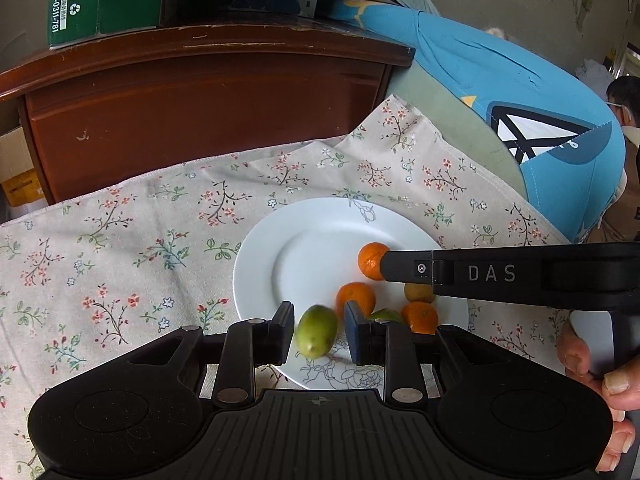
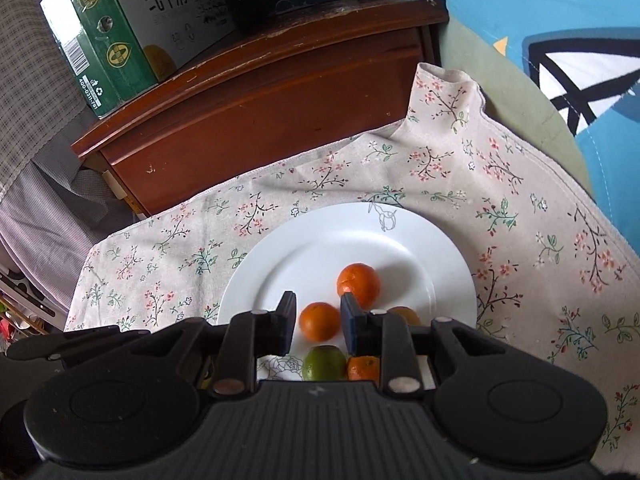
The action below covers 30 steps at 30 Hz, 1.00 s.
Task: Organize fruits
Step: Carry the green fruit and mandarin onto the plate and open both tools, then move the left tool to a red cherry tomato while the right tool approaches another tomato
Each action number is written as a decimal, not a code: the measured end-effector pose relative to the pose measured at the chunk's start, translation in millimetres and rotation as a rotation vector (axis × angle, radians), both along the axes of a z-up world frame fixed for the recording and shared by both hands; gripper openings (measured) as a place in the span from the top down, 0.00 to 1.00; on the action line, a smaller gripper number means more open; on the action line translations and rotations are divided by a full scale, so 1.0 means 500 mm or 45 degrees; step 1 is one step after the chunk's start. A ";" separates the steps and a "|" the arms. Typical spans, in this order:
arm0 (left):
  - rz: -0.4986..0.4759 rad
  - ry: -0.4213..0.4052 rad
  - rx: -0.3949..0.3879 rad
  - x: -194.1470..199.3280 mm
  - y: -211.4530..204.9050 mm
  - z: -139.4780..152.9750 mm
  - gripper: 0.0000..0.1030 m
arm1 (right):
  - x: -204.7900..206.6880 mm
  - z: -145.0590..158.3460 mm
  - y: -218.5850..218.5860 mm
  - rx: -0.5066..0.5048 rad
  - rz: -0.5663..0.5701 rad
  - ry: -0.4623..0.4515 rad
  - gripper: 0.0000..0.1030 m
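Fruits (image 2: 319,321) clustered at plate's (image 2: 280,256) near rim

White plate (image 2: 440,256), floral cloth (image 2: 520,184), seemingly green fruit (image 1: 316,335)

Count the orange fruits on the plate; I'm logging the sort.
3. One orange fruit sits farthest back on the plate, one near the middle, one at the near edge beside the green fruit. The tools may hide more.
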State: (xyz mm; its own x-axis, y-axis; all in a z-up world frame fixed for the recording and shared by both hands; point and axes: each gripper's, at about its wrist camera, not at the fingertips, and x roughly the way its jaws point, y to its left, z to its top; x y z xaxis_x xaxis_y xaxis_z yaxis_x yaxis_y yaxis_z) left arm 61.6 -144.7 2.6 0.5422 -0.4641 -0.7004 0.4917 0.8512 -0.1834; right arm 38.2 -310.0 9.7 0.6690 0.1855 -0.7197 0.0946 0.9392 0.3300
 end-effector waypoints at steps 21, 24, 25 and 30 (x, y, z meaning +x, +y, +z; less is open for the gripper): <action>0.123 -0.015 0.120 -0.040 0.160 0.087 0.46 | -0.050 0.030 0.055 0.072 0.178 -0.019 0.72; 0.122 -0.017 0.162 -0.048 0.193 0.079 0.46 | -0.062 0.025 0.067 0.076 0.217 0.001 0.72; 0.125 -0.010 0.170 -0.050 0.205 0.074 0.46 | -0.067 0.022 0.073 0.081 0.233 0.014 0.72; 0.122 -0.008 0.233 -0.059 0.255 0.057 0.46 | -0.084 0.014 0.107 0.071 0.330 0.050 0.67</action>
State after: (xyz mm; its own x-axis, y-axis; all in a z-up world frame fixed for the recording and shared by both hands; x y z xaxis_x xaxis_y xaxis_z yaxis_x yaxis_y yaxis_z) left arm 31.9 -17.3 30.9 0.5823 -0.2758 -0.7647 0.4078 0.9129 -0.0188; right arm -4.0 -256.5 16.4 0.5658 0.3870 -0.7281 -0.1328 0.9143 0.3827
